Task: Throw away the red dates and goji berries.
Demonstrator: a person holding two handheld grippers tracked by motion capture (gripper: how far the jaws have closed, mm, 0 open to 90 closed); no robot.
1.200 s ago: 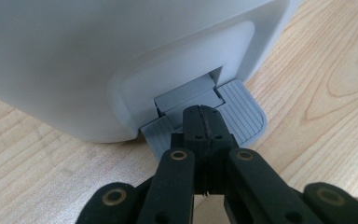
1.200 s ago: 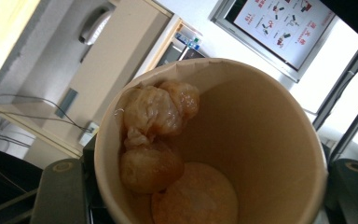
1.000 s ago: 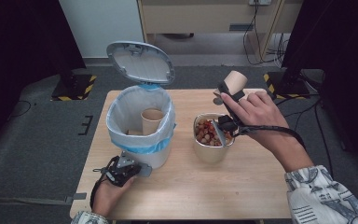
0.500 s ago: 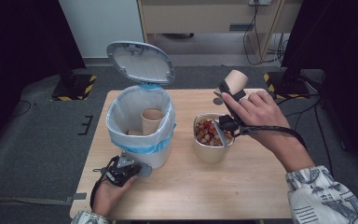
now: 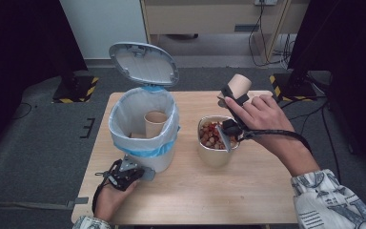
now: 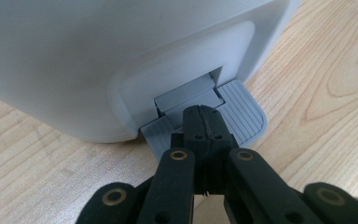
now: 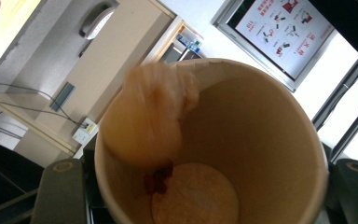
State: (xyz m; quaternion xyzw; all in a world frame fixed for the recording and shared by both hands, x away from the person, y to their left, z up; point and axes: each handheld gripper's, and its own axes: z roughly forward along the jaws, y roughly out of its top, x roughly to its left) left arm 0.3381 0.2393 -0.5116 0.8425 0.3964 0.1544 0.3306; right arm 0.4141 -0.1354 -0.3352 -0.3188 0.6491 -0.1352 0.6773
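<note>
A white pedal bin (image 5: pixel 143 129) with a blue liner stands on the wooden table (image 5: pixel 248 200), its grey lid (image 5: pixel 143 64) swung up. A paper cup (image 5: pixel 155 123) sits inside it. My left gripper (image 5: pixel 124 174) is shut, and its tips (image 6: pixel 204 116) rest on the bin's grey pedal (image 6: pixel 242 116). My right gripper (image 5: pixel 233 98) is shut on a second paper cup (image 5: pixel 238 85), held tilted above and behind a metal bowl (image 5: pixel 214 155) of nuts and red scraps (image 5: pixel 209 136). In the right gripper view a blurred pale lump (image 7: pixel 144 121) lies at that cup's rim (image 7: pixel 261 140), with red bits near its bottom.
The bin takes up the table's left half and the bowl stands just right of it. Bare wood lies along the front edge and right side. Yellow-and-black floor stands (image 5: pixel 76 88) and cables (image 5: pixel 262 28) lie beyond the table's far edge.
</note>
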